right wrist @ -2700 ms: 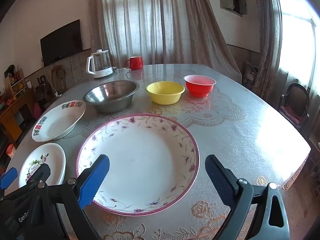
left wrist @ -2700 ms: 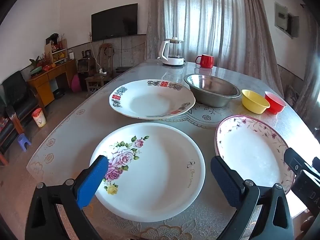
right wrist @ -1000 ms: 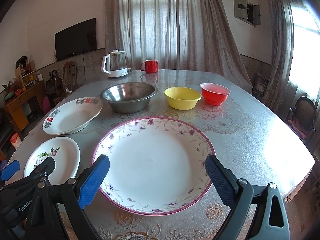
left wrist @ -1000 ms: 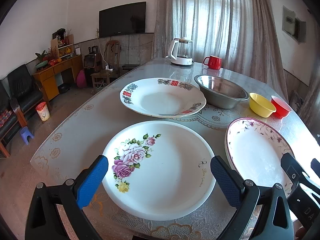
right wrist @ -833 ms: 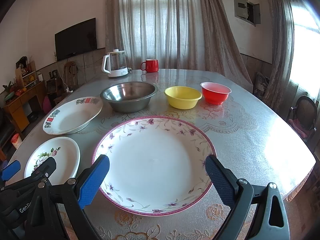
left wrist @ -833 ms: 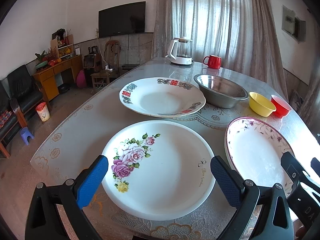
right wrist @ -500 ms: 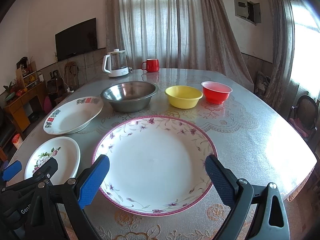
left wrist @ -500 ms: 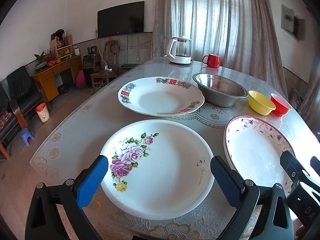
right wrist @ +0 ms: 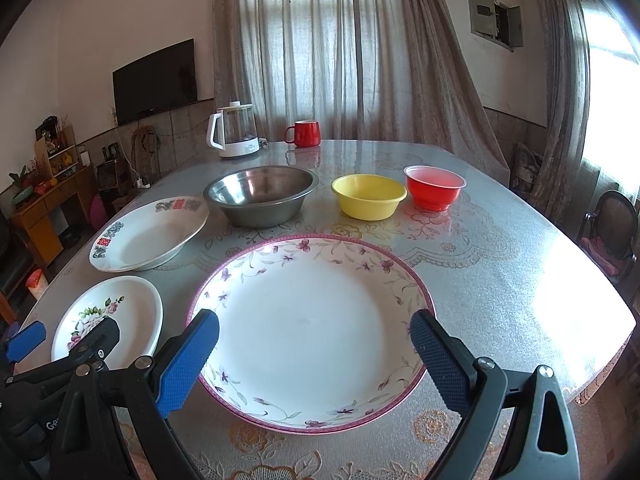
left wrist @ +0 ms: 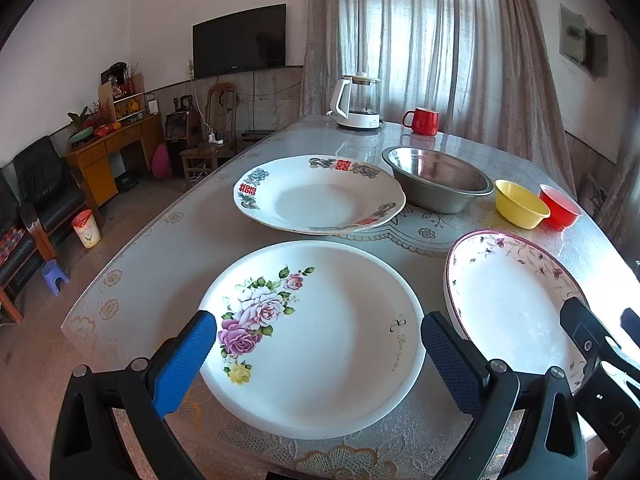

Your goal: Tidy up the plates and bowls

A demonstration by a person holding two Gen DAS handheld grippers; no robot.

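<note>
A white rose-print plate [left wrist: 320,336] lies at the table's near edge, and my open left gripper [left wrist: 318,354] hovers over its near half. It also shows in the right wrist view [right wrist: 120,312]. A pink-rimmed floral plate [right wrist: 312,332] lies to its right, and my open right gripper [right wrist: 314,354] hovers over its near half. A white plate with red characters [left wrist: 316,196] lies behind the rose plate. A steel bowl [right wrist: 262,194], a yellow bowl [right wrist: 368,196] and a red bowl [right wrist: 434,186] stand in a row further back.
A white kettle [right wrist: 234,136] and a red mug [right wrist: 304,134] stand at the table's far end. The table edge [left wrist: 132,264] drops off to the left, toward a stool and a bin. A chair [right wrist: 612,228] stands beyond the table's right side.
Both grippers have stayed open and almost still. The left view has shifted very slightly; no dish has moved.
</note>
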